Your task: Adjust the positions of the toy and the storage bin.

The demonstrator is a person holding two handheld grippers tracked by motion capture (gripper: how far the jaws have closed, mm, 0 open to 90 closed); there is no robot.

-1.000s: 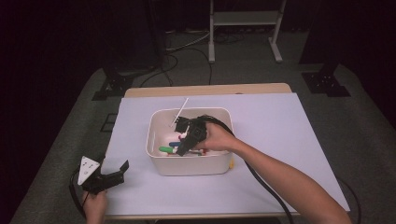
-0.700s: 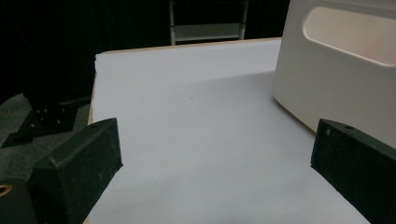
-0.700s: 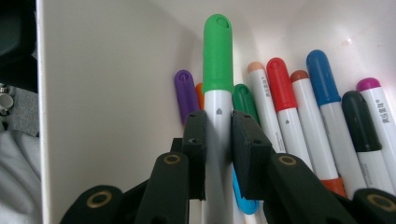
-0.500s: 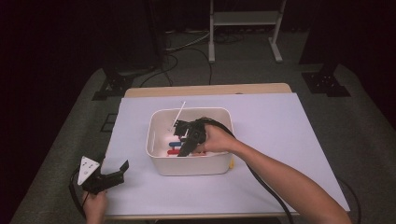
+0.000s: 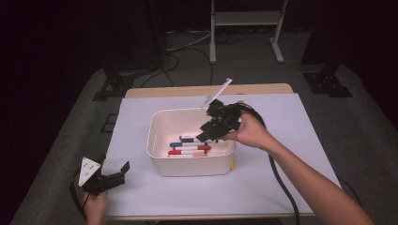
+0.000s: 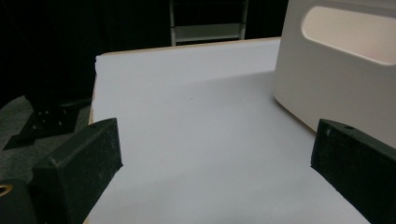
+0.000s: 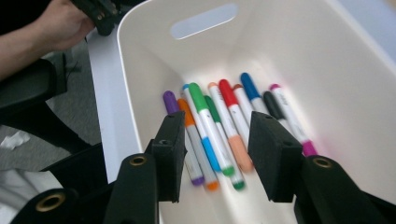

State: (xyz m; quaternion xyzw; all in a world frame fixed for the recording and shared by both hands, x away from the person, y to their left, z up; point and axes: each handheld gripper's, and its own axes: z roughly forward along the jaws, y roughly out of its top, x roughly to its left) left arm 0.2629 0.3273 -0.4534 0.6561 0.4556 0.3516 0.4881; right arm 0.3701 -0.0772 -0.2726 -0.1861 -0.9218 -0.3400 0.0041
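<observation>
Markers (image 7: pixel 219 126) released, fingers (image 7: pixel 215 149) now higher.

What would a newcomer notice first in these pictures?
First, the white bin in the middle of the table, with a row of coloured markers lying on its floor. Next, the right hand-held gripper above the bin's right side, its jaws just opened and empty. The left hand-held gripper rests open near the table's front left corner.
</observation>
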